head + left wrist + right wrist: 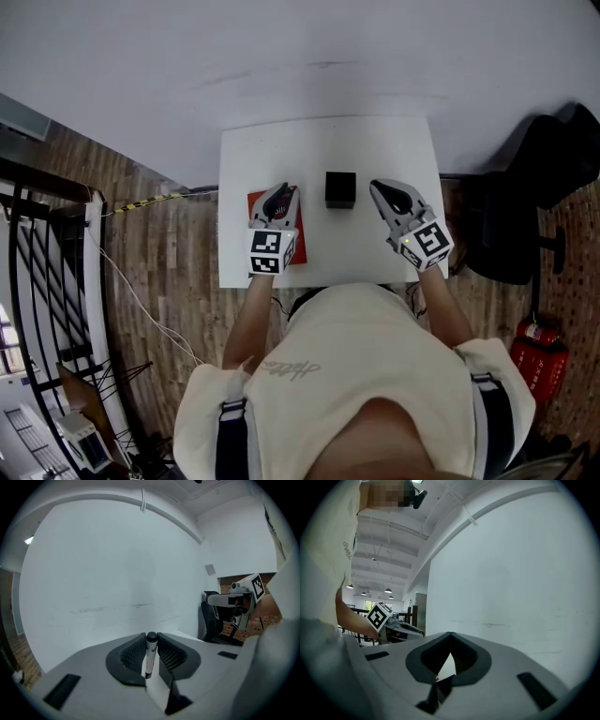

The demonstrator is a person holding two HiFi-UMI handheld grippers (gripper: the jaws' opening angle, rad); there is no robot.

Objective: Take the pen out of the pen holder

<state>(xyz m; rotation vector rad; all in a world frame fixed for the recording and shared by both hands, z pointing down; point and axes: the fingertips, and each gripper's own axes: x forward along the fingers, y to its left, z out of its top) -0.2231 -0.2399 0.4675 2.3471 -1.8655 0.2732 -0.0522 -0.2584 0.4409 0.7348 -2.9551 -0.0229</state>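
Black ribbed pads (pixel 132 654) of the left gripper (pixel 151 636) pinch the pen (pixel 149 660), white with a dark cap, upright between them. The pen is out of the holder, above a red mat (pixel 255 202) near the left edge of the desk (pixel 328 141). The black pen holder (pixel 340 189) sits mid-desk, just right of the mat, its inside too dark to read. The right gripper (pixel 450 634) is near the right edge, its jaws pressed together on nothing.
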